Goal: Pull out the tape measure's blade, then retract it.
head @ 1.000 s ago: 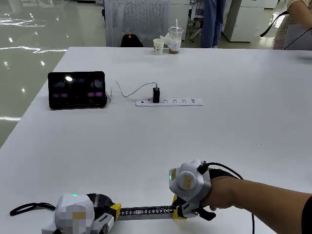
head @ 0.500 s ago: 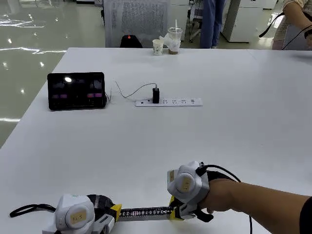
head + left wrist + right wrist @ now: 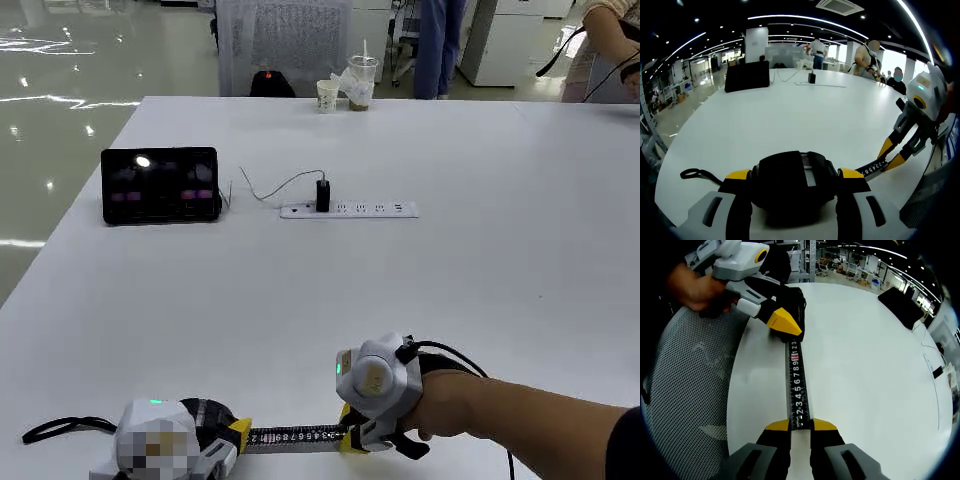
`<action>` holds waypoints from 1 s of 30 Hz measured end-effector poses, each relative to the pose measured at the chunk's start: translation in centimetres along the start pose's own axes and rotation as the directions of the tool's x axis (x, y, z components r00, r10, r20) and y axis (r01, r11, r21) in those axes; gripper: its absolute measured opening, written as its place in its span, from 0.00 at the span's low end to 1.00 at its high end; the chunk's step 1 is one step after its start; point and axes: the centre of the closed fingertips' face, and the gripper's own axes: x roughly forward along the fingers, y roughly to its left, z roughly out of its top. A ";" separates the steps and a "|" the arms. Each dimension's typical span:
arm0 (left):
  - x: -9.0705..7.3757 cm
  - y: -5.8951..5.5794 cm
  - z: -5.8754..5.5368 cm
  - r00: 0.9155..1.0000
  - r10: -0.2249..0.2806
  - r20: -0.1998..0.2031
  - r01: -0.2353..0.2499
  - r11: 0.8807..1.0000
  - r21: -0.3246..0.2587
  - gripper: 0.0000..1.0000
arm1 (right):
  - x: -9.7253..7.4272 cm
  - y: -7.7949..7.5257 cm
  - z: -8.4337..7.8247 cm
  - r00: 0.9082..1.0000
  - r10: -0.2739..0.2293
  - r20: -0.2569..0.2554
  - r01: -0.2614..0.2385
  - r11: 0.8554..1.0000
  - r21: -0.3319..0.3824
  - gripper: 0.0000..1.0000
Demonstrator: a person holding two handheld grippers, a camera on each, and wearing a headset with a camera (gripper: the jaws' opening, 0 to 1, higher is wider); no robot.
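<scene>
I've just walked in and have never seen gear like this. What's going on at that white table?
A person is working a tape measure with two handheld grippers. The left gripper clamps the black tape measure case, which rests on the white table. The right gripper pinches the tip of the dark numbered blade. A short stretch of blade is drawn out between them, and it has not been retracted yet.

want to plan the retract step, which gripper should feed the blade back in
Right. The right gripper has its jaws shut on the blade tip, in line with the case, so it can likely guide it back. The left gripper is clamped on the case, steadying it.
</scene>
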 end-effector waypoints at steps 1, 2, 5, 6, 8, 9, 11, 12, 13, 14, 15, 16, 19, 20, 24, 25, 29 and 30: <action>0.0 0.0 0.0 1.000 0.000 0.000 0.000 1.000 0.000 0.63 | 0.0 0.0 0.1 1.000 0.000 0.000 0.000 1.000 -0.002 0.11; 0.0 0.0 0.0 1.000 0.000 0.000 0.000 1.000 0.000 0.63 | 0.1 0.0 0.1 1.000 0.001 0.000 -0.001 1.000 -0.005 0.11; 0.0 0.0 0.0 1.000 0.000 -0.001 0.000 1.000 -0.001 0.63 | 0.2 0.0 0.2 1.000 0.001 0.003 -0.001 1.000 -0.001 0.11; 0.0 0.0 0.0 1.000 0.000 -0.001 0.000 1.000 0.000 0.63 | 0.2 0.0 0.3 1.000 0.001 0.004 -0.001 1.000 -0.001 0.11; 0.0 0.0 0.0 1.000 0.000 -0.001 0.000 1.000 0.000 0.63 | 0.4 0.1 0.5 1.000 0.001 0.007 -0.001 1.000 -0.004 0.11; 0.0 0.0 0.0 1.000 0.000 -0.002 0.000 1.000 -0.001 0.63 | 0.5 0.2 0.6 1.000 0.001 0.008 -0.001 1.000 0.000 0.11; 0.0 0.0 -0.1 1.000 0.000 -0.003 0.000 1.000 -0.001 0.63 | 0.7 0.2 1.0 1.000 0.001 0.013 -0.001 1.000 -0.001 0.11; 0.0 0.0 -0.1 1.000 0.000 -0.004 0.000 1.000 -0.001 0.63 | 0.7 0.2 1.0 1.000 0.002 0.013 -0.002 1.000 0.000 0.11; 0.0 0.0 -0.1 1.000 0.000 -0.003 0.000 1.000 -0.001 0.63 | 0.8 0.3 1.2 1.000 0.002 0.013 -0.002 1.000 -0.002 0.11; 0.0 -0.1 0.0 1.000 0.001 -0.003 -0.001 1.000 -0.001 0.63 | 0.8 0.2 1.3 1.000 0.002 0.015 -0.002 1.000 -0.004 0.11; 0.0 -0.1 0.0 1.000 0.001 -0.003 -0.001 1.000 -0.001 0.63 | 0.8 0.3 1.4 1.000 0.003 0.018 -0.003 1.000 -0.002 0.11; 0.0 -0.1 0.0 1.000 0.000 -0.002 0.000 1.000 -0.001 0.63 | 0.8 0.3 1.4 1.000 0.003 0.018 -0.003 1.000 -0.003 0.11; 0.0 -0.1 0.0 1.000 0.001 -0.003 -0.001 1.000 -0.001 0.63 | 0.8 0.3 1.5 1.000 0.003 0.026 -0.003 1.000 0.005 0.11; 0.0 -0.1 0.0 1.000 0.000 -0.003 0.000 1.000 -0.001 0.63 | 0.9 0.3 1.6 1.000 0.002 0.027 -0.003 1.000 0.005 0.11; 0.0 -0.1 0.0 1.000 0.000 -0.003 0.000 1.000 -0.001 0.63 | 0.9 0.3 1.8 1.000 0.006 0.031 -0.006 1.000 0.001 0.11; 0.0 -0.1 -0.1 1.000 0.000 -0.003 0.000 1.000 -0.001 0.63 | 0.9 0.3 1.8 0.999 0.007 0.032 -0.007 1.000 0.000 0.11; 0.0 -0.1 -0.1 1.000 0.000 -0.005 0.000 1.000 -0.002 0.63 | 1.0 0.3 2.0 0.999 0.008 0.034 -0.008 1.000 -0.003 0.11; 0.0 -0.1 -0.1 1.000 0.000 -0.004 0.000 1.000 -0.001 0.63 | 1.0 0.3 2.1 0.999 0.007 0.036 -0.007 1.000 0.000 0.11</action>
